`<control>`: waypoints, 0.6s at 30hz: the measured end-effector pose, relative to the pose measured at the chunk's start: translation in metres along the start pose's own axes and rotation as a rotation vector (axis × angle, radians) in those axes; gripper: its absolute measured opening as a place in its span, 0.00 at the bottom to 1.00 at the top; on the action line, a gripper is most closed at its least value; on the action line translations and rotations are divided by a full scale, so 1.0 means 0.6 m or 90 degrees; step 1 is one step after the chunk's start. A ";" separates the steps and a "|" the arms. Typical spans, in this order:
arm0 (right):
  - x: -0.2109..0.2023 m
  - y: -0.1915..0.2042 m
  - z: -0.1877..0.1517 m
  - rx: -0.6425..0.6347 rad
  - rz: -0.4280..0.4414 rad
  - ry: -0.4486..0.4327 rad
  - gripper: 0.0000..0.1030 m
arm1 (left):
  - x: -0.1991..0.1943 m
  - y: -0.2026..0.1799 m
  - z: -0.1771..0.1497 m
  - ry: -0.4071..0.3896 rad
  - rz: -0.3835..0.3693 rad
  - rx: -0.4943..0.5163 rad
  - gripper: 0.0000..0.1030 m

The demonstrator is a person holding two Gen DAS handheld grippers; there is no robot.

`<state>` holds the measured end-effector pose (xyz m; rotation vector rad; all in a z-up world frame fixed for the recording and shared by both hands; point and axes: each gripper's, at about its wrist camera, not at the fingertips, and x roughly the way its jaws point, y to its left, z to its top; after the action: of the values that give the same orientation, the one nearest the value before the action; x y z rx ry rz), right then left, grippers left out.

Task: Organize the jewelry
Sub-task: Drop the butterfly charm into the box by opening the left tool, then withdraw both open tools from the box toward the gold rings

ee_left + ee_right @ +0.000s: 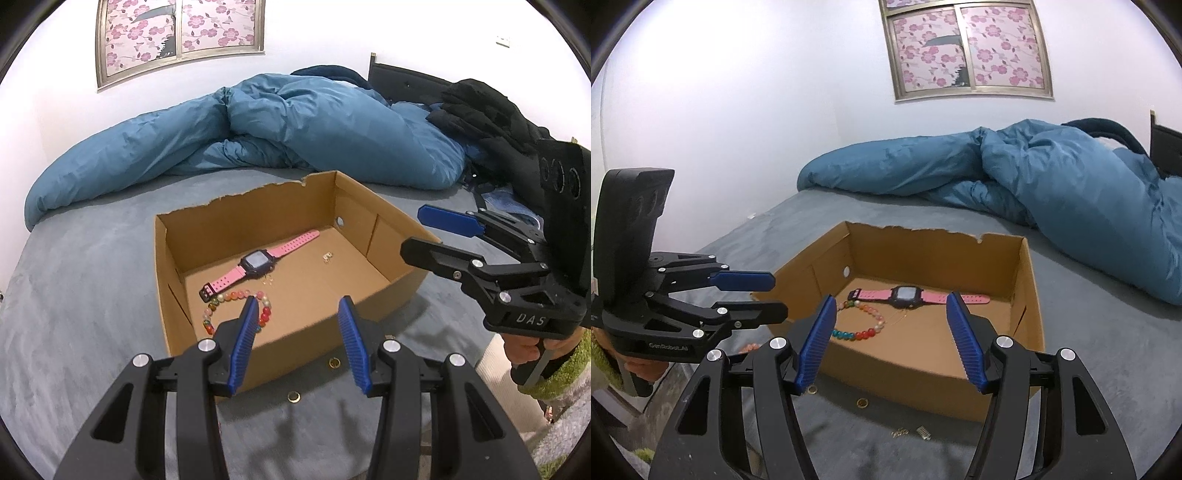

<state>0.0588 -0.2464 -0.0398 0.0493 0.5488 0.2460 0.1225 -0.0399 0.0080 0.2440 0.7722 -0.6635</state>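
Observation:
An open cardboard box [258, 206] [923, 384] sits on the grey bed. Inside lie a pink-strapped watch [258, 260] [905, 295], a bracelet of coloured beads [236, 297] [864, 326] and small gold pieces [327, 256]. Two gold rings [335, 363] [863, 402] lie on the bed against the box's near wall. Two more small gold pieces [912, 432] lie closer to me. My left gripper [299, 339] [779, 296] is open and empty over the box's near left corner. My right gripper [890, 341] [410, 232] is open and empty at the near right edge.
A crumpled blue duvet [314, 125] [1052, 184] lies behind the box, with dark clothing [487, 118] piled at the right. A white wall with a flower-patterned window [967, 51] stands beyond. A hand in a green and grey sleeve [554, 362] holds the right gripper.

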 end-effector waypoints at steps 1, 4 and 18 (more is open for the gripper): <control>-0.002 0.002 -0.003 -0.001 0.004 0.001 0.58 | 0.000 -0.003 -0.004 0.003 -0.002 0.001 0.42; -0.007 0.007 -0.010 -0.006 0.011 0.003 0.58 | 0.000 -0.008 -0.012 0.008 -0.005 0.004 0.42; -0.014 0.017 -0.057 -0.012 0.020 0.040 0.58 | 0.018 -0.022 -0.051 0.041 -0.003 0.022 0.42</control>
<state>0.0318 -0.2394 -0.0634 0.0329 0.6078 0.2839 0.1024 -0.0414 -0.0208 0.2958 0.8242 -0.6759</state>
